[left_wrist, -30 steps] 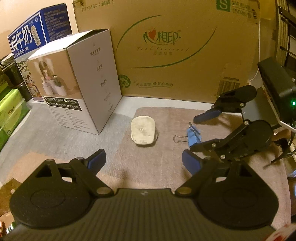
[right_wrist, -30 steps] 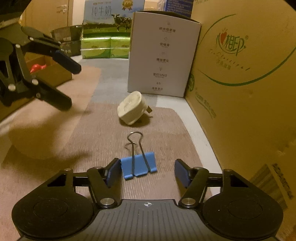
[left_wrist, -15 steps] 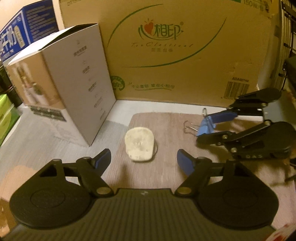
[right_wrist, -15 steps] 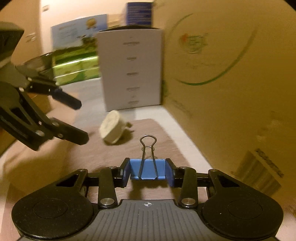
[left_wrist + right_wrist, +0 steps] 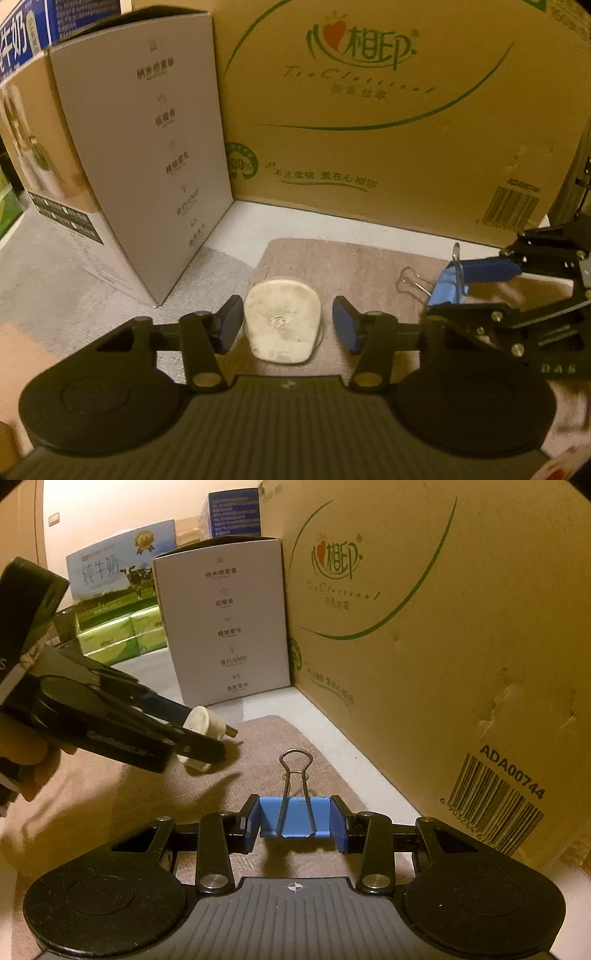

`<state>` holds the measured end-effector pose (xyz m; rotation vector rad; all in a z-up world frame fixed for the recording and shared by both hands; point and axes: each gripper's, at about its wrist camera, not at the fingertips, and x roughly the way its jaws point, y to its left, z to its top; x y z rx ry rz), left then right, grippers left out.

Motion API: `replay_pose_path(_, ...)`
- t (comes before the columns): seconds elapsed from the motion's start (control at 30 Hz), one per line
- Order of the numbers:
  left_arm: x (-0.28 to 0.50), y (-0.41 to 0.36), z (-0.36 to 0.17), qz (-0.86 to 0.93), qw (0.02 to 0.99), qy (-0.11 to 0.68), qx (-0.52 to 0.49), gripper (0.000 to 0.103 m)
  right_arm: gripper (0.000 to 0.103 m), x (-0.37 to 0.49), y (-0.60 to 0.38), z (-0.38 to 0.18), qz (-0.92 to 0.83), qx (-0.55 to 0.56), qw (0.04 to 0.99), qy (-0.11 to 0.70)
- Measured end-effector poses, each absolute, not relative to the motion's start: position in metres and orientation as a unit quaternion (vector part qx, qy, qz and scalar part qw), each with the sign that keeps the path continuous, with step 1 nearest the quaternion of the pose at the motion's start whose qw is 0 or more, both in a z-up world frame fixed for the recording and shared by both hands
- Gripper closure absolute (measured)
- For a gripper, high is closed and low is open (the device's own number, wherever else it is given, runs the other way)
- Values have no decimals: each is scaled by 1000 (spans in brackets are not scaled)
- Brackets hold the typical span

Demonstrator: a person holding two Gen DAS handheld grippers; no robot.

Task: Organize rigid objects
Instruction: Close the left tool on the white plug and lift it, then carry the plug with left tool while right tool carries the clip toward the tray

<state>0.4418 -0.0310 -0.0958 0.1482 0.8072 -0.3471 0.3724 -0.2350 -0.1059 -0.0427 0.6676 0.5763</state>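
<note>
1. The left gripper (image 5: 288, 328) tilts down over the brownish ribbed mat (image 5: 369, 266), its blue pads closing around the off-white plastic plug adapter (image 5: 282, 326) lying there, narrow gaps showing.
2. The right gripper (image 5: 295, 821) angles down beside it, pads clamped on the blue metal binder clip (image 5: 293, 818), wire handles pointing forward.

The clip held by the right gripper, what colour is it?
The clip is blue with silver wire handles, clearest in the right wrist view.
</note>
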Motion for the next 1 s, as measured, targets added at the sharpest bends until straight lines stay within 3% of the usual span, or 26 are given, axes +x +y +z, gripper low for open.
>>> replay_pose_path(0.1,446,-31,-99,-163,903,392,66,61,64,371,-234,-106,277,-20,904,324)
replay_pose_path(0.4,429,-25,-91,-158,900,403,49,62,64,366,-233,-101,262,-16,908,326)
replay_pose_path(1.0,278,-7,-25,-131,906,403,-6,62,64,267,-209,-39,215,-2,918,334)
